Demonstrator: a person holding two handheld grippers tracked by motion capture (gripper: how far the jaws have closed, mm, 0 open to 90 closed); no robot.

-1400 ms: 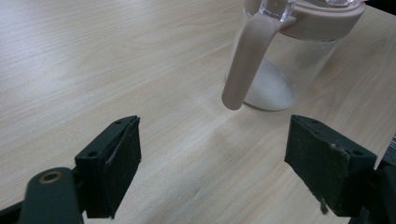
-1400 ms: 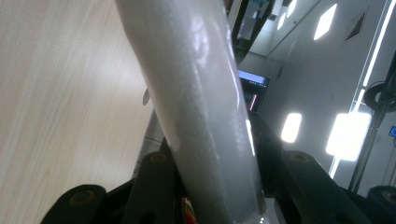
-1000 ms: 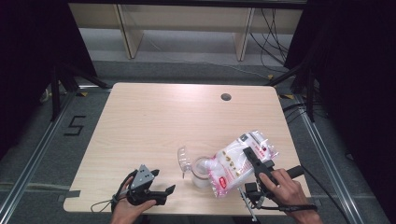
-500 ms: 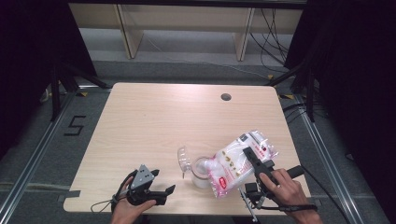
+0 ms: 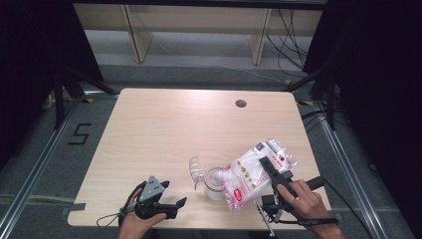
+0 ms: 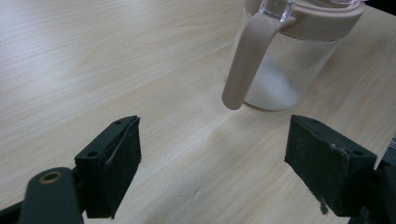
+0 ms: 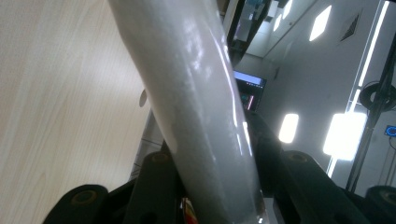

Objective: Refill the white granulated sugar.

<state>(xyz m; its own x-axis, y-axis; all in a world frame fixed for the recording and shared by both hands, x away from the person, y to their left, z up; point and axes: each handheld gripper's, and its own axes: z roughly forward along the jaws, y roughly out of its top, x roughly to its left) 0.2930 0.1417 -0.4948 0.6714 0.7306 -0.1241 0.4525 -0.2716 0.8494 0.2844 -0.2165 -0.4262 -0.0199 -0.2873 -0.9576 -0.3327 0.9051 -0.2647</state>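
Holding the bag [image 5: 251, 172] clamped in our right gripper [image 5: 274, 174], long axis sloping down-left, mouth over the jar [image 5: 215, 183] near the table's [image 5: 169, 129] front edge. Left gripper [image 5: 171, 205] idles wide open, empty, left of the jar.

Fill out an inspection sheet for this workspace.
Surface: light wooden table, round hole near far edge.
Job's things: clear plastic bag of white powder tilted over clear jar with beige rim and handle; white powder inside; lid flipped open.
Clutter: nothing seen.
Grippers: left claw open, jaws apart; right claw shut on bag.
Cables: one trails from left claw.
Surroundings: wooden shelving, grey floor.
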